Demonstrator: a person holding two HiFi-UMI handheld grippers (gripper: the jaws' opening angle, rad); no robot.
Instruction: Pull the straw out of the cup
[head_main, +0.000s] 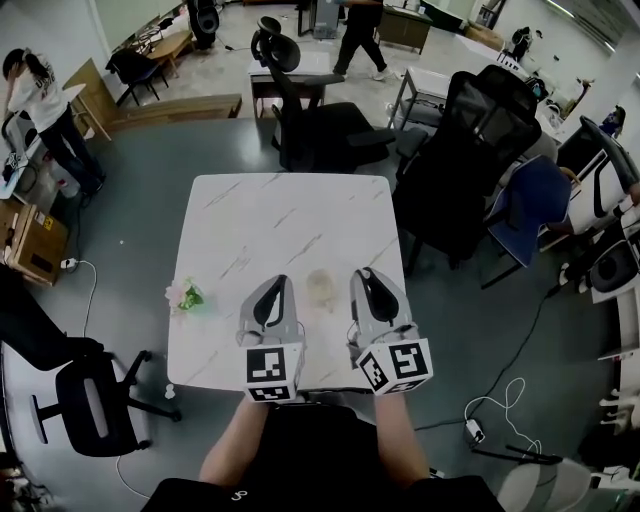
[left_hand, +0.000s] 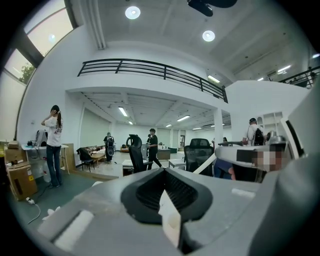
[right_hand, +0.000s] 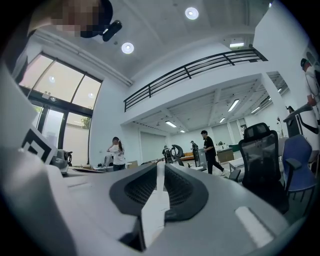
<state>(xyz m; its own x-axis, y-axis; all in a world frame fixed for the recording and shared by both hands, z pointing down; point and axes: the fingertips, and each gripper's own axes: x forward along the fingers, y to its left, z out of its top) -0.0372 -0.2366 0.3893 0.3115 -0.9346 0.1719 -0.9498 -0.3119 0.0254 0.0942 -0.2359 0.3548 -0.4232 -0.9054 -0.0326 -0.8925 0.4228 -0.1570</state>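
Right gripper (right_hand: 162, 164) nearly closed, pinching thin white straw (right_hand: 160, 178) upright between pads, out of cup (head_main: 320, 288), just right of it. Left gripper (left_hand: 164, 171) shut, empty, just left of cup. I judge straw light, hollow, slick, easily crushed: hold mid-shaft, gently.

We take the table (head_main: 290, 215) as our mark. On it, near its front edge, stands the cup (head_main: 320, 287). Over the table, the left gripper (head_main: 275, 283) is just left of the cup and the right gripper (head_main: 365, 276) just right. A small decoration (head_main: 186, 296) sits at the table's left edge. One office chair (head_main: 305, 125) stands behind the table and another (head_main: 470, 150) to its right.
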